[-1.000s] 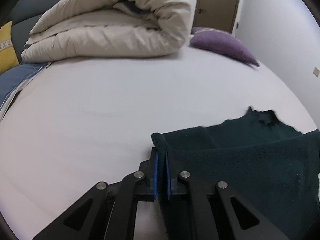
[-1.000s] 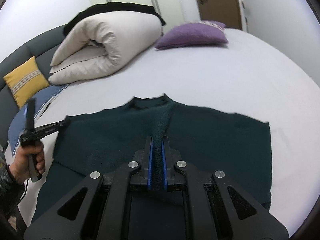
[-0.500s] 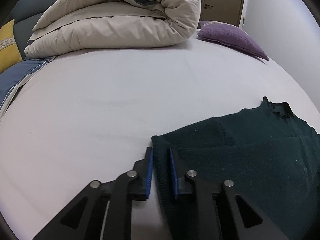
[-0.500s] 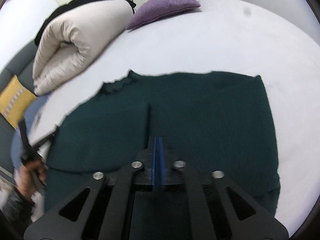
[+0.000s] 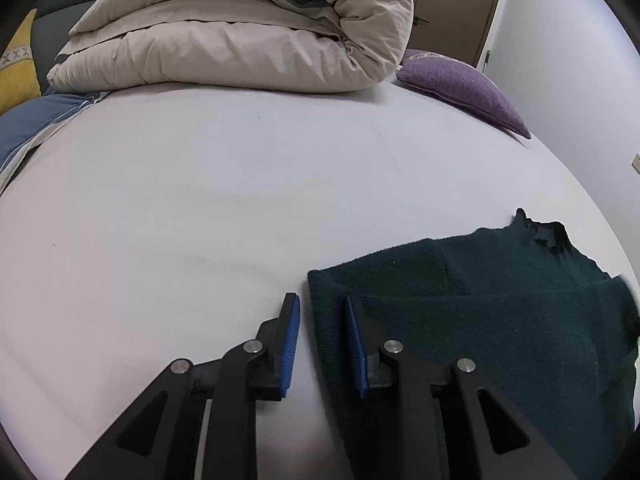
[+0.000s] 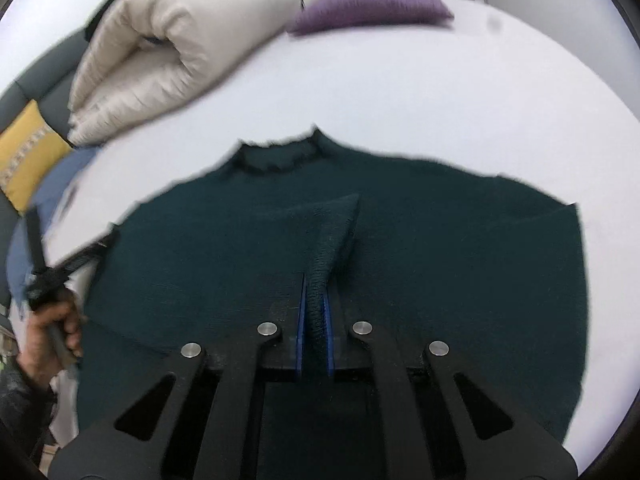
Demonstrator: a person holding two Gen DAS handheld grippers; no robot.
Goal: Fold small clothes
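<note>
Sweater (image 6: pixel 420 264), dark green, lies flat lower centre of right view, on white bed (image 5: pixel 200 208). Left gripper (image 5: pixel 320 340) jaws just opened; folded edge sits loose between spread blue pads, no pinch now. Right gripper (image 6: pixel 315 320) re-closed, now pinching raised ridge of knit mid-garment. Likely next fold starting. Duvet (image 5: pixel 240 40) and purple cushion (image 5: pixel 468 88) upper frame, well apart; bare sheet left of sweater.

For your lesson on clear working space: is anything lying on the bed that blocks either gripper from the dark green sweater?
Nothing visible does. The right gripper is already shut on a raised ridge of the sweater. The left gripper is open astride the sweater's edge, its jaws having just been opening. The rolled duvet and purple cushion lie well beyond it.
</note>
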